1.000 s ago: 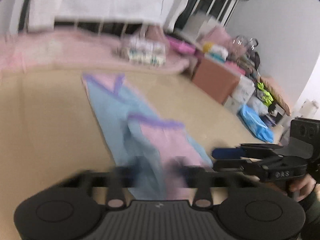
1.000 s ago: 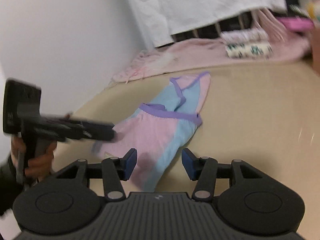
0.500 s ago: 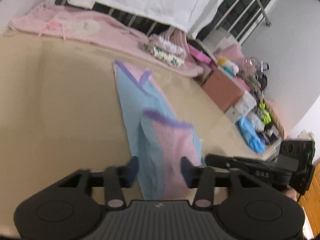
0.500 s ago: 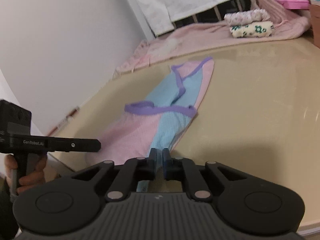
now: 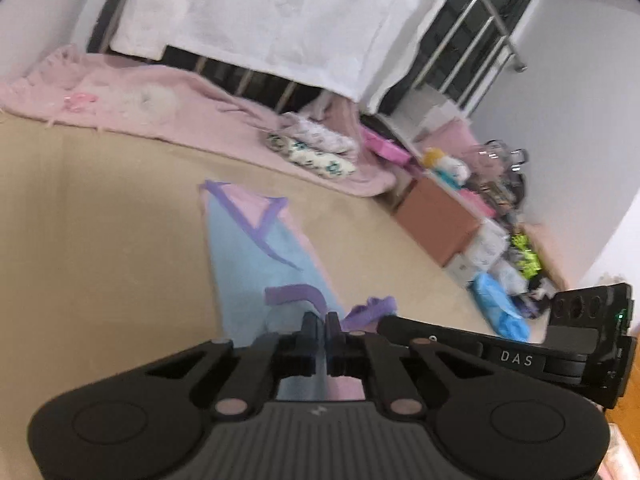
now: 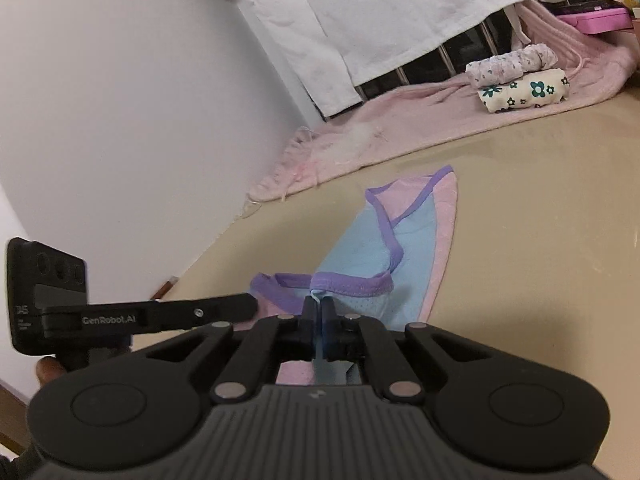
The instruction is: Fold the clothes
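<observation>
The garment [image 6: 404, 240] lies on the beige bench [image 6: 520, 220], its far end toward 12 o'clock. The left tool [image 5: 320, 322] is clamped on its near purple-trimmed hem. The right tool [image 6: 318, 306], at the left tool's 3 o'clock, pinches the same hem.

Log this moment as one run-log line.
step: fold garment | left hand-held gripper: shut on garment | right hand-held gripper: shut on garment | garment: near end pinched, far end flat
</observation>
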Action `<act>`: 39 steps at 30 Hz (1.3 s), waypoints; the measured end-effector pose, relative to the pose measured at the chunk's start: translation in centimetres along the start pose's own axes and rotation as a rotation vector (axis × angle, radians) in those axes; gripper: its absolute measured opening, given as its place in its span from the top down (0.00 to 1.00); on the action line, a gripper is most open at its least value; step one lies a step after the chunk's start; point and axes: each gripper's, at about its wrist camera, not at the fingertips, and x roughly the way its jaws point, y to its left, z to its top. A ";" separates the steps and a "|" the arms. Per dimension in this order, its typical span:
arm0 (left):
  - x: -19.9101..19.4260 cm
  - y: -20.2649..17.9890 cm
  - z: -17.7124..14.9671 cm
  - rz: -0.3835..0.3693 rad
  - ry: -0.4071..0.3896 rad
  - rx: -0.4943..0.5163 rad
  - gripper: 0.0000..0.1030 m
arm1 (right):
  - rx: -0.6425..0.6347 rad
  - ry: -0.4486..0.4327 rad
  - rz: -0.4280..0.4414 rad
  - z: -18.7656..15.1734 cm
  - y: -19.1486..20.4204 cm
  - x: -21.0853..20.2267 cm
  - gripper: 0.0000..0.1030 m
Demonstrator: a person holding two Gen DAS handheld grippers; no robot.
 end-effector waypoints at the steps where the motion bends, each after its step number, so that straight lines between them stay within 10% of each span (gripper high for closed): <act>1: 0.9 0.5 0.0 0.022 0.016 -0.001 0.95 | 0.011 0.021 -0.048 0.0 -0.5 0.9 0.98; 4: 2.0 1.4 -0.1 0.042 0.042 -0.030 0.82 | 0.019 0.051 -0.108 -0.3 -1.0 1.8 0.94; 8: 2.3 1.5 0.4 0.024 0.034 -0.030 0.42 | -0.004 -0.015 -0.114 -0.5 -0.3 -0.5 0.40; 11: 3.3 1.0 1.2 0.008 0.050 -0.001 0.52 | -0.002 -0.021 -0.106 0.1 -0.5 -0.3 0.40; 13: 4.7 0.9 1.5 0.014 0.099 -0.016 0.91 | 0.020 0.003 -0.134 0.4 -1.1 1.0 0.41; 15: 4.5 1.1 1.5 -0.017 0.085 -0.037 0.91 | 0.023 0.023 -0.152 0.5 -1.2 2.0 0.82; 17: 3.7 1.3 1.5 -0.071 0.055 -0.060 0.91 | 0.008 0.016 -0.108 0.5 -0.7 1.9 0.89; 22: 3.4 3.1 2.2 -0.168 0.042 -0.145 0.91 | 0.048 -0.048 0.081 1.0 -0.6 0.8 0.90; 26: 5.6 3.7 1.9 -0.100 0.106 -0.140 0.83 | 0.136 0.043 -0.056 0.6 -3.1 3.4 0.86; 30: 4.5 2.7 1.7 -0.023 0.055 -0.052 0.34 | 0.040 0.003 -0.149 0.2 -1.9 2.1 0.54; 35: -0.7 1.5 0.5 -0.008 -0.046 0.050 0.34 | -0.120 -0.083 -0.184 0.2 0.9 -2.2 0.55; 39: -3.5 -1.3 -2.0 -0.025 -0.070 0.173 0.57 | -0.178 -0.044 -0.099 -1.7 2.5 -3.9 0.84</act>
